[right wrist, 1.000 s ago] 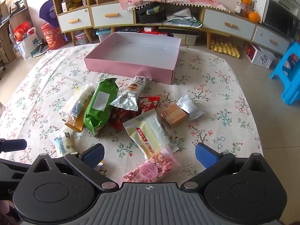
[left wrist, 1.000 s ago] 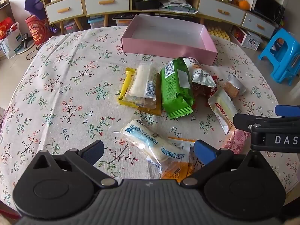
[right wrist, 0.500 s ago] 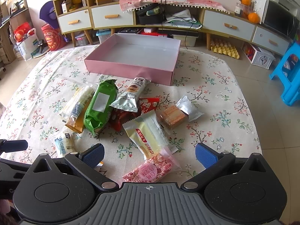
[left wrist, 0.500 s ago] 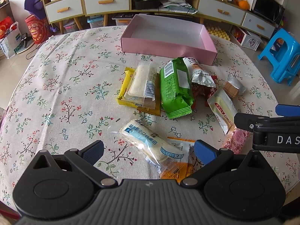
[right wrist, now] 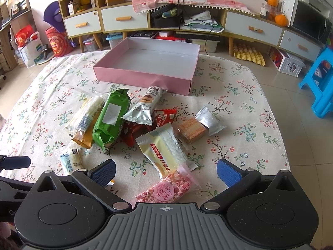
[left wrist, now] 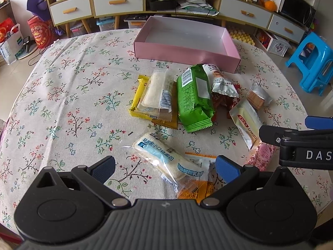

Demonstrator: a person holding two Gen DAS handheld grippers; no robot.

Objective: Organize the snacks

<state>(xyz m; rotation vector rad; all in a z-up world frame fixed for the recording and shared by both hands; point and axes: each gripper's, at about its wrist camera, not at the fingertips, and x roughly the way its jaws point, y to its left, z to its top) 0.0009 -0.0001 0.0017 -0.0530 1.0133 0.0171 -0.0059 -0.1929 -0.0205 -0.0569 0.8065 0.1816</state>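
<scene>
While both grippers' fingers [left wrist: 103,168] [right wrist: 229,174] gape, the bread packet [left wrist: 169,162] seemingly lies diagonally, far-left to near-right.

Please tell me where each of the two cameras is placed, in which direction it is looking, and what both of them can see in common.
Left wrist view: on the left hand-held gripper, facing the pink box across the table; open blue fingers over the blue-printed bread pack; the right gripper intrudes at right.
Right wrist view: on the right hand-held gripper, facing likewise; open over the pink candy pack.
Shared: box, green packet, cabinet.
</scene>
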